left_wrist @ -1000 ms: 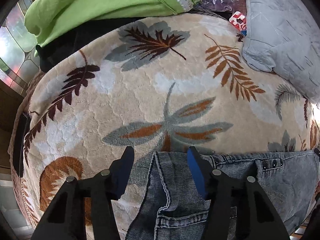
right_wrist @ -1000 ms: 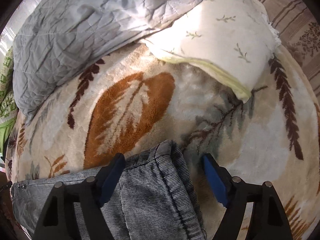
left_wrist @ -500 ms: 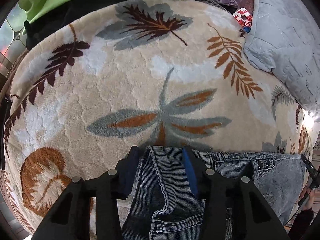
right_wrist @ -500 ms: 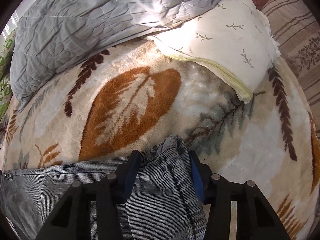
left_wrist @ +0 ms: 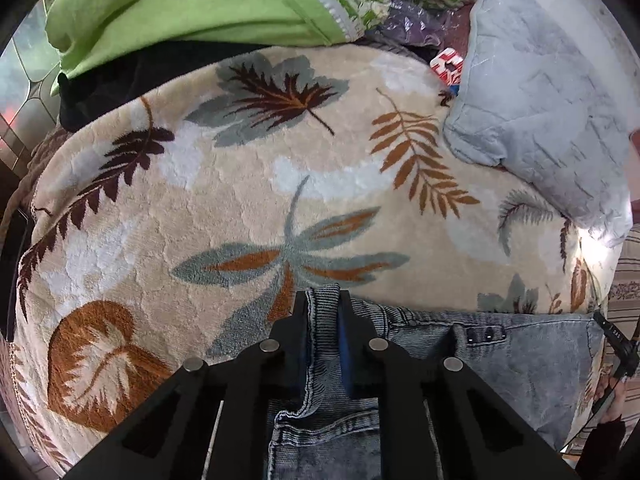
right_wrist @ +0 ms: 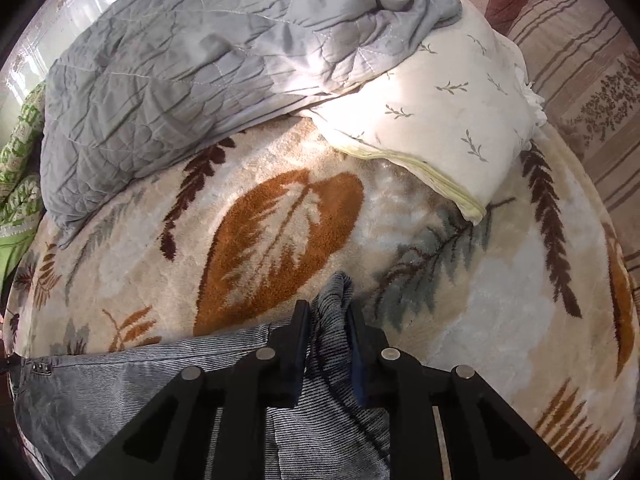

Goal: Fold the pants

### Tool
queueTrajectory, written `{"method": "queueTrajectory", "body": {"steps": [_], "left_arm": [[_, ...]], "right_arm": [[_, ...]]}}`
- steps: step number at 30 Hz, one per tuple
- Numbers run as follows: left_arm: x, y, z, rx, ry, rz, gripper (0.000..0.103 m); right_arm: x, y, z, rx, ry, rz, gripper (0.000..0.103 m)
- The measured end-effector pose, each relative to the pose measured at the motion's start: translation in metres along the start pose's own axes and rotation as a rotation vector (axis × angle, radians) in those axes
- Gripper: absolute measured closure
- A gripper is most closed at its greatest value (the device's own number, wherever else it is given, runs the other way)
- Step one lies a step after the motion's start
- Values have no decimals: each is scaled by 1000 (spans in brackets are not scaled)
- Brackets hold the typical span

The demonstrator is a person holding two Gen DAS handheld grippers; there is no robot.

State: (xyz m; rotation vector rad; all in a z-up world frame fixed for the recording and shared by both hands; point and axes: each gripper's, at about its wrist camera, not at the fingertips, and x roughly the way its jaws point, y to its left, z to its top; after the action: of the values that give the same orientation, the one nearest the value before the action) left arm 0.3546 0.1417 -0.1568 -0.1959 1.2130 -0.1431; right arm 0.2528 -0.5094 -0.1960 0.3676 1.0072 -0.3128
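Grey-blue denim pants [left_wrist: 500,364] lie along the near edge of a leaf-patterned blanket [left_wrist: 240,184]. My left gripper [left_wrist: 323,312] is shut on the waistband corner of the pants, with a bunch of denim pinched between its jaws. In the right wrist view the pants [right_wrist: 120,384] stretch off to the left. My right gripper [right_wrist: 329,320] is shut on the other waistband corner, and a fold of denim stands up between its jaws. The rest of the pants is hidden below both views.
A grey quilt [right_wrist: 180,72] and a cream pillow [right_wrist: 440,120] lie at the back of the blanket [right_wrist: 280,232]. Green bedding [left_wrist: 180,4] and a dark cloth [left_wrist: 120,80] lie at the back left. A person's hand [left_wrist: 612,392] shows at the right edge.
Both grippers have closed from wide open onto the waistband corners of the pants. The denim is now bunched between each pair of jaws.
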Motion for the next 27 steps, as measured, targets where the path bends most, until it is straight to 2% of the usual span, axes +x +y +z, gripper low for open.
{"method": "queueTrajectory", "body": {"steps": [10, 15, 21, 27], "left_arm": [[-92, -12, -17, -8, -151, -121, 90], [-129, -6, -49, -13, -194, -154, 90], [-162, 6, -109, -6, -219, -193, 90], [-180, 19, -179, 8, -214, -193, 92]], "right_arm": [[-74, -3, 11, 42, -102, 78, 89], [-110, -14, 4, 83, -158, 120, 89], [-144, -32, -38, 99, -184, 151, 89], [-174, -73, -112, 159, -185, 193, 89]]}}
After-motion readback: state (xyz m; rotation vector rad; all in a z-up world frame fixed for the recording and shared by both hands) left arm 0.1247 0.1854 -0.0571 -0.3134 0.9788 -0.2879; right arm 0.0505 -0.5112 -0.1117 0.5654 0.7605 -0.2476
